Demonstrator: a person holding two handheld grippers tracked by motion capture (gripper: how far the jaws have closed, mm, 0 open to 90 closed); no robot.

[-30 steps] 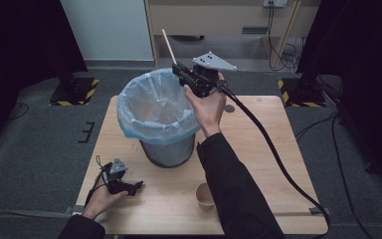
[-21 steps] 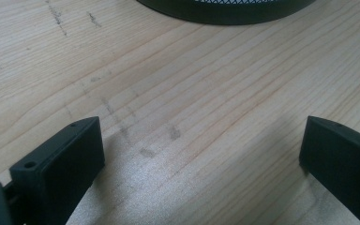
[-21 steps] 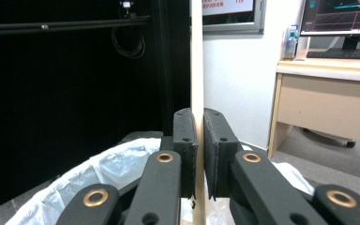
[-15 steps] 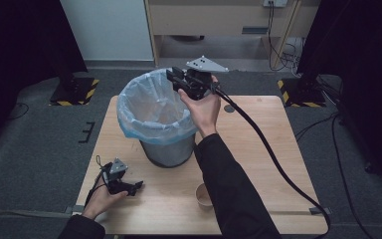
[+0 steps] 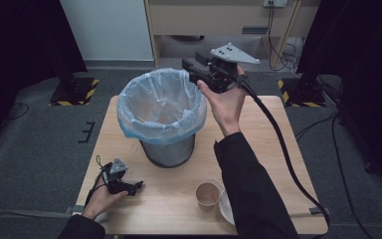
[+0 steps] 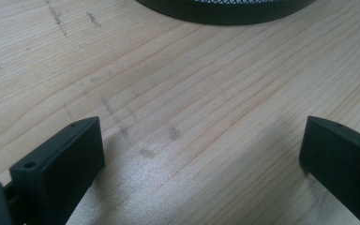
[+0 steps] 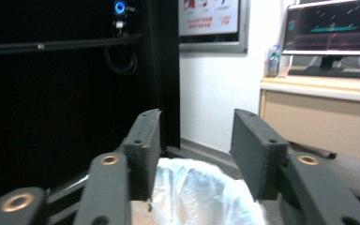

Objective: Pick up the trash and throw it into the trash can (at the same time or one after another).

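The right gripper [image 5: 191, 69] hangs over the far rim of the dark mesh bin lined with a pale blue plastic bag [image 5: 161, 107], mid-table; its jaws have just been opening, nothing between them. The left gripper [image 5: 135, 185] rests wide open (empty) near the wooden table [image 5: 273, 144]'s near-left corner.

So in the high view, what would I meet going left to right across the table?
Left gripper → bin → paper cup → plate.
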